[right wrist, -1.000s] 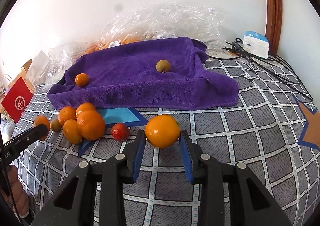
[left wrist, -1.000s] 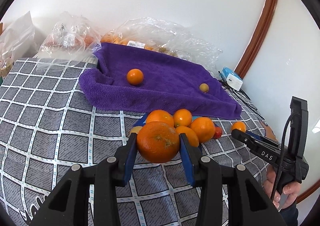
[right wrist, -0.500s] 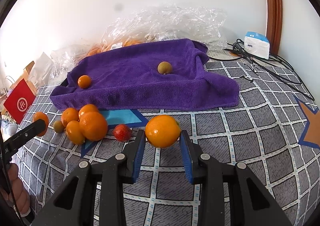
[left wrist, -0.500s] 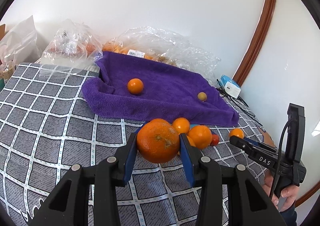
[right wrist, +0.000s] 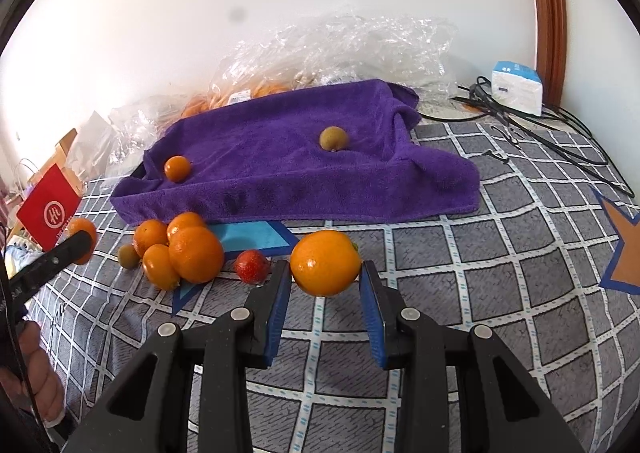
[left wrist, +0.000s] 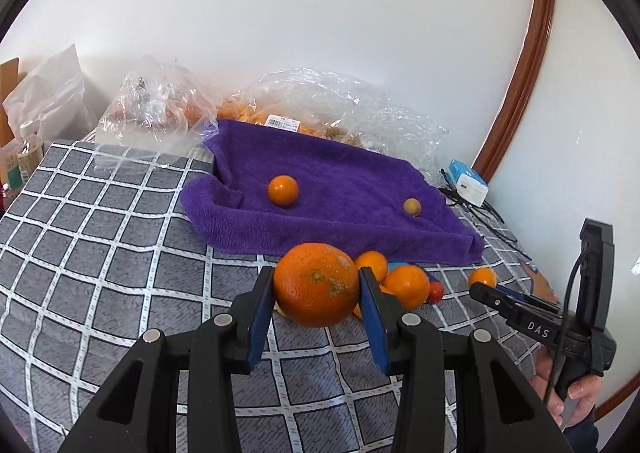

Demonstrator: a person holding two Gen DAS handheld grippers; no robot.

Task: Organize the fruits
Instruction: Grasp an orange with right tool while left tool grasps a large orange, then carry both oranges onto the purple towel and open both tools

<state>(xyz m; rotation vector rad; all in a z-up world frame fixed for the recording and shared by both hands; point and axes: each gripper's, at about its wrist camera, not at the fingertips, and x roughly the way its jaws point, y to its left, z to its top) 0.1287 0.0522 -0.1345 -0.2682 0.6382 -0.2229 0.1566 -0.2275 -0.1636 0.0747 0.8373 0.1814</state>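
My left gripper is shut on a large orange and holds it above the checked cloth, in front of the fruit pile. My right gripper is shut on a smaller orange, lifted off the cloth right of a strawberry. A purple towel lies behind, with a small orange at its left and a brownish-green fruit at its right. Several oranges and a small green fruit lie piled in front of the towel's left end.
Clear plastic bags with fruit lie behind the towel against the wall. A white and blue charger box with black cables sits at the back right. A red bag stands at the left edge.
Both grippers have risen with their oranges held. The left one has also pulled back from the fruit pile, so the towel and pile look farther away.
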